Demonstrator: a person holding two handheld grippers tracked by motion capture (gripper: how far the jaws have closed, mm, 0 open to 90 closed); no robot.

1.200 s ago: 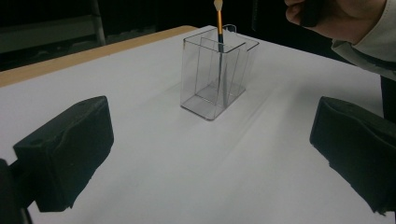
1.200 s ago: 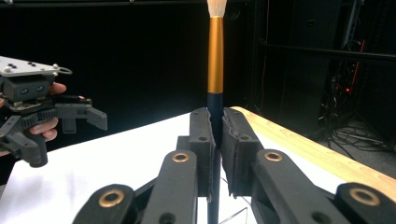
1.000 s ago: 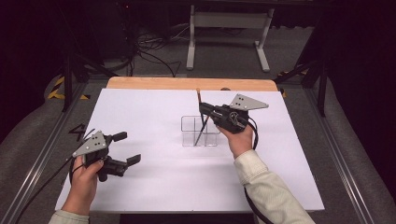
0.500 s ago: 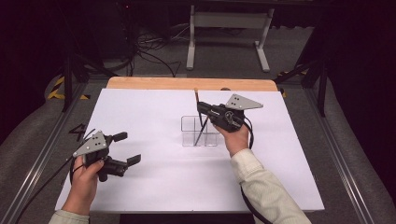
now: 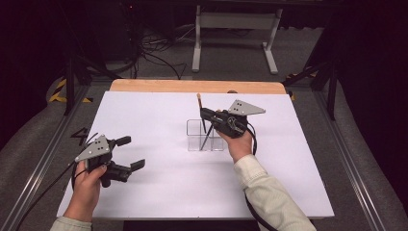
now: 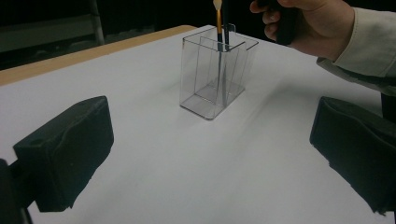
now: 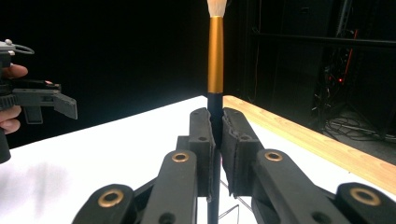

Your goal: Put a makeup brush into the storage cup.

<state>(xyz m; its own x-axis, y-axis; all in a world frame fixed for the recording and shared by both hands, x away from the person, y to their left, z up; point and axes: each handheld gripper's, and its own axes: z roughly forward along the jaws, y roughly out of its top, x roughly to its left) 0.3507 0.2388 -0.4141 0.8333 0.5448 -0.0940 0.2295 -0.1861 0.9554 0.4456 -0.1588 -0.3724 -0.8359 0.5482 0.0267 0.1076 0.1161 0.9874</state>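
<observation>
A brush (image 5: 199, 107) with a black handle, gold ferrule and pale bristles stands upright. Its lower end reaches down into a clear divided container (image 5: 193, 136) at mid-table. My right gripper (image 5: 206, 115) is shut on the handle just above the container's rim. In the right gripper view the pads (image 7: 233, 140) press the handle from both sides below the brush's ferrule (image 7: 215, 56). A thin dark line slants inside the container; I cannot tell what it is. My left gripper (image 5: 131, 152) rests open at the table's front left, nothing between its fingers (image 6: 70, 149), facing the container (image 6: 215, 79).
The white table top (image 5: 159, 115) ends in a wooden strip (image 5: 192, 86) at the far edge. Beyond it are a dark floor, cables and a metal stand (image 5: 235, 21). The person's right hand (image 6: 317, 23) and pale sleeve hang over the container's right side.
The brush's top has shifted very slightly to the left with my right gripper. The left hand has not moved.
</observation>
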